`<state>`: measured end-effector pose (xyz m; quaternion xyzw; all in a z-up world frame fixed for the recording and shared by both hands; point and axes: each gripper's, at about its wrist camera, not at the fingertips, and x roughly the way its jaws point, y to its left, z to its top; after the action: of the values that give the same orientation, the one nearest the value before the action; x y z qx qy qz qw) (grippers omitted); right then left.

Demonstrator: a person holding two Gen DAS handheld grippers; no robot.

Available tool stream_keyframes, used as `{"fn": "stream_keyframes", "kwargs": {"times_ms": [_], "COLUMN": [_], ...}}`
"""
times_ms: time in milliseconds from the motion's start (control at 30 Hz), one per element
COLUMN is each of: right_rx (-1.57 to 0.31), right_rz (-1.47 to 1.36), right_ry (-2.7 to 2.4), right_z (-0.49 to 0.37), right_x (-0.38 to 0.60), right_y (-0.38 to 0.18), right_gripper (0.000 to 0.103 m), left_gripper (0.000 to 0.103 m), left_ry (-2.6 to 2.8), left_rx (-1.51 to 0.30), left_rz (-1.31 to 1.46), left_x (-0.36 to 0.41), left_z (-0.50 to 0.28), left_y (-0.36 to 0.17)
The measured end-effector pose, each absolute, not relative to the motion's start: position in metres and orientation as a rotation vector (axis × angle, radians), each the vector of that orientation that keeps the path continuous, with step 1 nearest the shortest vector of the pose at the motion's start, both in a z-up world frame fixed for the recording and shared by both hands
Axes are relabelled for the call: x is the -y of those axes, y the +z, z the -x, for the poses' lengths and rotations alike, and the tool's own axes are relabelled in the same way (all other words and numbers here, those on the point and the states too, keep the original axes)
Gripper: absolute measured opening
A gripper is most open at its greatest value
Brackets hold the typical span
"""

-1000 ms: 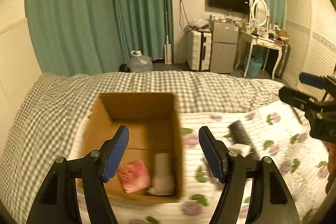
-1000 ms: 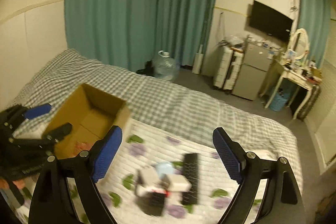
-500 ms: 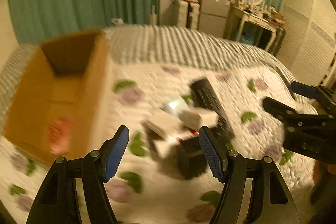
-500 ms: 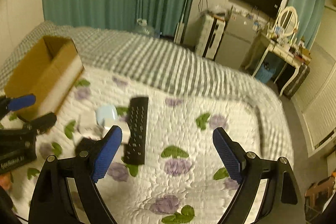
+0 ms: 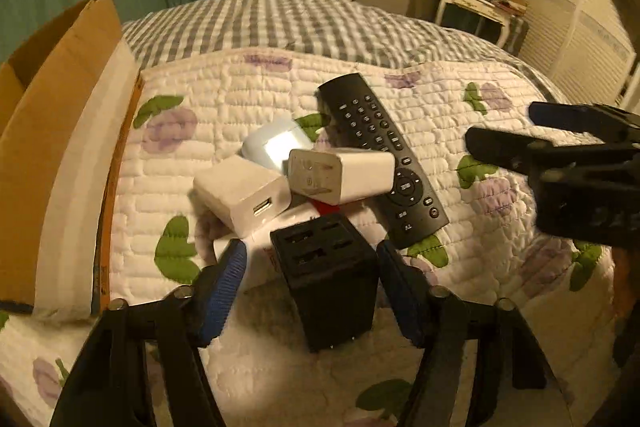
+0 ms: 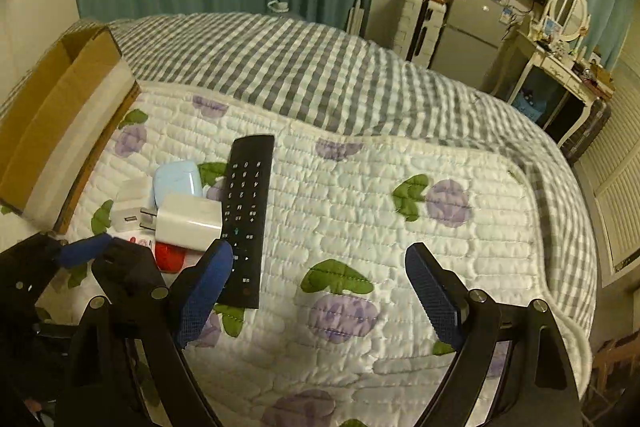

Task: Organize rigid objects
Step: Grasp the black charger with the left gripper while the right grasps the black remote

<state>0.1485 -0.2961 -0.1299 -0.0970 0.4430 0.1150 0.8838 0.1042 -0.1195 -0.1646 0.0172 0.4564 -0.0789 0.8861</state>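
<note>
A pile of small items lies on the quilted bed. A black charger block stands between the open fingers of my left gripper, not clamped. Behind it lie a white USB charger, a white plug adapter, a pale blue case, a red-and-white item and a black remote. My right gripper is open and empty over bare quilt right of the remote. The cardboard box stands at the left.
The flowered quilt lies on a grey checked bedspread. Teal curtains, a fridge, a wall TV and a dressing table stand beyond the bed. The bed edge drops off at the right.
My left gripper swung from over the box to the pile and now straddles the black charger block. My right gripper moved down and right, to the quilt beside the remote.
</note>
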Motion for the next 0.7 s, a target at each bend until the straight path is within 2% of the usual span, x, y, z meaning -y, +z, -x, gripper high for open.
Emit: {"fn": "stream_keyframes", "kwargs": {"times_ms": [33,533,600,700], "right_rx": [-0.928,-1.046,-1.061,-1.059], "right_rz": [0.209,0.329,0.349,0.396], "right_ry": [0.241,0.332,0.34,0.337], "right_z": [-0.149,-0.164,-0.17,-0.179], "right_x": [0.294,0.246,0.239,0.227], "right_y": [-0.132,-0.176,-0.185,-0.196], "right_gripper": [0.089,0.088,0.084,0.071], "left_gripper": [0.05,0.046,0.046,0.045], "left_ry": [-0.174,-0.127,-0.115,-0.098], "left_rx": [-0.955,-0.916,-0.908,-0.906], "left_rz": [-0.03,0.022,0.032,0.027], "left_x": [0.119,0.084,0.077,0.072], "left_z": [-0.105,-0.105,-0.108,-0.11], "left_y": [-0.164,-0.126,-0.123,-0.124]}}
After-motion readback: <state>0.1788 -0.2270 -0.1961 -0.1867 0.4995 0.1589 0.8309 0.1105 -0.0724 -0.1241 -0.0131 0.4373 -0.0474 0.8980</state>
